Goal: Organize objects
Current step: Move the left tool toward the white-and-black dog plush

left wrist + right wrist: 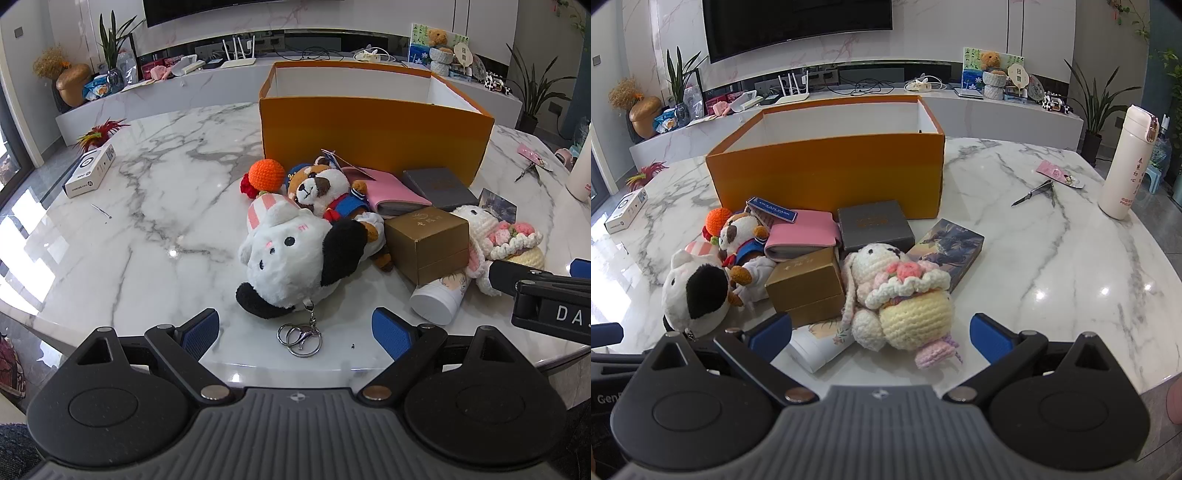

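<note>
Presently nothing gripped on either side. Left gripper spread wide, level above the marble table, fingertips just short of the black-and-white plush, whose keyring lies on the table between the blue pads. Right gripper likewise spread wide and holding nothing, aimed at the crocheted bunny, which sits between its fingers at the near edge of the pile. Remaining clutter heaped together against the front wall of the orange box: gold box, grey box, pink wallet, red-panda plush, orange crochet ball, illustrated card box, white tube partly under the gold box and the bunny. Orange box open at the top, interior apparently bare as far as visible. Likely step: take the nearest soft toys first and drop into the box. For a clean grasp: advance until the plush body, not the ear or the ring, sits between the pads; close on the thick middle; lift straight up before carrying over the box wall, so the gold box and tube stay put. Worth watching: the two grippers close side by side, right one showing at the right edge of the left view, so move one at a time. White flask and folding knife well apart, off to the right.
</note>
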`<state>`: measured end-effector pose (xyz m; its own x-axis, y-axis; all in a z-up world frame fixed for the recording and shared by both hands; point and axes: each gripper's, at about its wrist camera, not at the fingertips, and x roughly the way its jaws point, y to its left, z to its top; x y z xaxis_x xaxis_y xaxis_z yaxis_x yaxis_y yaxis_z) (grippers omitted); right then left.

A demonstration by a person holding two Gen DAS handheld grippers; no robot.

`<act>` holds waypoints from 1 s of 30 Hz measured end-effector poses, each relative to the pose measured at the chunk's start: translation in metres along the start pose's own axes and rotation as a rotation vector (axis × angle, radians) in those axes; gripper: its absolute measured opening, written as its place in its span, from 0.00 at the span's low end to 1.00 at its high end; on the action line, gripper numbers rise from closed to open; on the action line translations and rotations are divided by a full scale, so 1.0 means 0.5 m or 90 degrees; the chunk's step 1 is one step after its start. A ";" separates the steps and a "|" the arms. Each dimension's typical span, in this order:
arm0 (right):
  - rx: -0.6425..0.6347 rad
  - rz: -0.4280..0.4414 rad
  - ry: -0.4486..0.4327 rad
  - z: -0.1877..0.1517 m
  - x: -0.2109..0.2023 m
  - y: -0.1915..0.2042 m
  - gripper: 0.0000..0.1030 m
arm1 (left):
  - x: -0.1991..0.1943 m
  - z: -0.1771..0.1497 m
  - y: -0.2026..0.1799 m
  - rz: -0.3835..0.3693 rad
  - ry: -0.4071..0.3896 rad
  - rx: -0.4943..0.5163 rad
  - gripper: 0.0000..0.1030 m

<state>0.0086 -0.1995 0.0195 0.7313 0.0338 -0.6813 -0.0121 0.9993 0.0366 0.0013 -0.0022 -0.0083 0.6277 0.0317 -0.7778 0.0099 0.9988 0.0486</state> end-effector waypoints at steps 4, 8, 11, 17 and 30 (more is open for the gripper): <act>0.001 0.000 0.001 0.000 0.001 -0.001 0.99 | 0.000 0.000 0.000 0.000 0.001 -0.001 1.00; 0.001 0.000 0.000 0.000 0.001 -0.001 0.99 | 0.001 -0.001 0.001 0.000 0.002 -0.001 1.00; 0.001 0.000 0.000 0.000 0.001 -0.001 0.99 | 0.002 -0.002 0.002 0.000 0.003 -0.002 1.00; -0.002 0.001 0.006 -0.003 0.007 -0.001 0.99 | 0.004 -0.006 0.005 0.012 -0.018 0.008 1.00; 0.020 0.022 0.015 -0.003 0.021 -0.029 0.99 | 0.040 0.008 0.068 -0.071 -0.047 -0.040 1.00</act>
<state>0.0155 -0.2134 0.0106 0.7141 0.0692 -0.6966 -0.0152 0.9964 0.0834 0.0174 0.0322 -0.0195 0.6807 -0.0808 -0.7281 0.0360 0.9964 -0.0769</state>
